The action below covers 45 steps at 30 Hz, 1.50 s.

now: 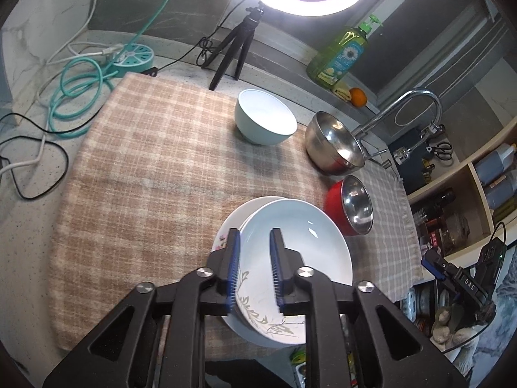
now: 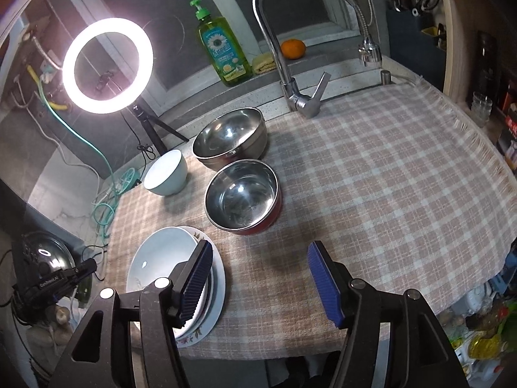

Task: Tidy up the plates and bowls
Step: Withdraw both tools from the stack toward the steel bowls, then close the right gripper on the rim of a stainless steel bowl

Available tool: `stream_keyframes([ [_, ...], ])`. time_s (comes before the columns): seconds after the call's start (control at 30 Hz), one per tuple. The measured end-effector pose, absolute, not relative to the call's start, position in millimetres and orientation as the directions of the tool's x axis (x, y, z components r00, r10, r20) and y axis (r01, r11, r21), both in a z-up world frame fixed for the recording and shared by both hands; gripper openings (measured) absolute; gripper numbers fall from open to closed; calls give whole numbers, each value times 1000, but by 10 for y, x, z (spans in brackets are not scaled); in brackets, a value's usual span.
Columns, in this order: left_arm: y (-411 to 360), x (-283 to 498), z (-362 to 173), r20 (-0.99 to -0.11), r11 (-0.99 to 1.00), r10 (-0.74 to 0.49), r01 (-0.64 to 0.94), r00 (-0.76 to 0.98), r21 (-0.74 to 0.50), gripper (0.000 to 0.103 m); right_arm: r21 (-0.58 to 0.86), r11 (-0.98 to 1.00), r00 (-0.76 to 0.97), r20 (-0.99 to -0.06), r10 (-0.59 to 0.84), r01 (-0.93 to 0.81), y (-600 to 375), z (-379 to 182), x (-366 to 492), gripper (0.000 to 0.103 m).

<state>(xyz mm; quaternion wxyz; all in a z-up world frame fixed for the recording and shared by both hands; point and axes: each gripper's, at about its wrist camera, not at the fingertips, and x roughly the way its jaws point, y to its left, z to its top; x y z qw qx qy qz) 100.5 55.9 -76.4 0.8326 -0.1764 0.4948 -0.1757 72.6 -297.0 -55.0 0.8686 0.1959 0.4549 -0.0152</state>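
Observation:
A stack of plates lies at the near edge of the checked cloth, with a white plate (image 1: 297,236) (image 2: 158,255) on top and a flower-rimmed plate (image 1: 221,239) (image 2: 202,326) under it. My left gripper (image 1: 254,231) hovers over the stack's left side, slightly open. The top plate's rim runs between its fingers and the pads do not press on it. My right gripper (image 2: 258,249) stands wide open and holds nothing, with its left finger (image 2: 197,274) over the stack's right edge. Further back stand a pale bowl (image 1: 265,118) (image 2: 166,173), a large steel bowl (image 1: 332,144) (image 2: 231,135) and a red-sided steel bowl (image 1: 350,205) (image 2: 242,194).
A ring light on a tripod (image 1: 236,45) (image 2: 108,64), a green soap bottle (image 2: 223,48), a faucet (image 2: 290,74) and an orange (image 2: 292,48) line the back. Cables and a round power strip (image 1: 132,56) lie to the left. Shelves with bottles (image 1: 452,213) stand past the cloth's right edge.

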Motion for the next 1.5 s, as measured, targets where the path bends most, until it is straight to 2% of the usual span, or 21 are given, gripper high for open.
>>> stream_keyframes([
  [0.13, 504, 1021, -756, -763, 875, -470, 121, 444, -469, 21, 296, 929, 581, -805, 118, 221, -3004, -516, 775, 58],
  [0.2, 456, 1038, -755, -770, 880, -461, 115, 442, -461, 27, 304, 926, 577, -807, 126, 223, -3061, -516, 831, 58],
  [0.27, 407, 1062, -756, -782, 889, -444, 104, 437, -447, 37, 315, 922, 576, -807, 134, 227, -3143, -524, 898, 58],
  [0.3, 377, 1078, -756, -789, 894, -433, 98, 436, -436, 37, 322, 920, 575, -806, 141, 225, -3180, -533, 930, 58],
  [0.63, -68, 1263, -671, -805, 925, -346, 28, 482, -380, 38, 370, 921, 538, -805, 250, 125, -3578, -662, 1480, 58],
  [1.1, -863, 1602, -636, -803, 936, -307, 10, 510, -351, 38, 322, 941, 520, -789, 327, -102, -3829, -610, 2274, 58],
  [1.23, -1007, 1738, -687, -814, 939, -303, 12, 496, -343, 38, 322, 934, 502, -788, 356, -156, -3804, -646, 2473, 51],
  [1.3, -1046, 1803, -724, -819, 937, -307, 4, 485, -349, 38, 334, 927, 487, -789, 375, -172, -3800, -686, 2583, 44],
  [1.5, -1156, 2021, -840, -833, 931, -320, -12, 451, -365, 35, 375, 908, 443, -793, 418, -185, -3776, -809, 2862, 36],
])
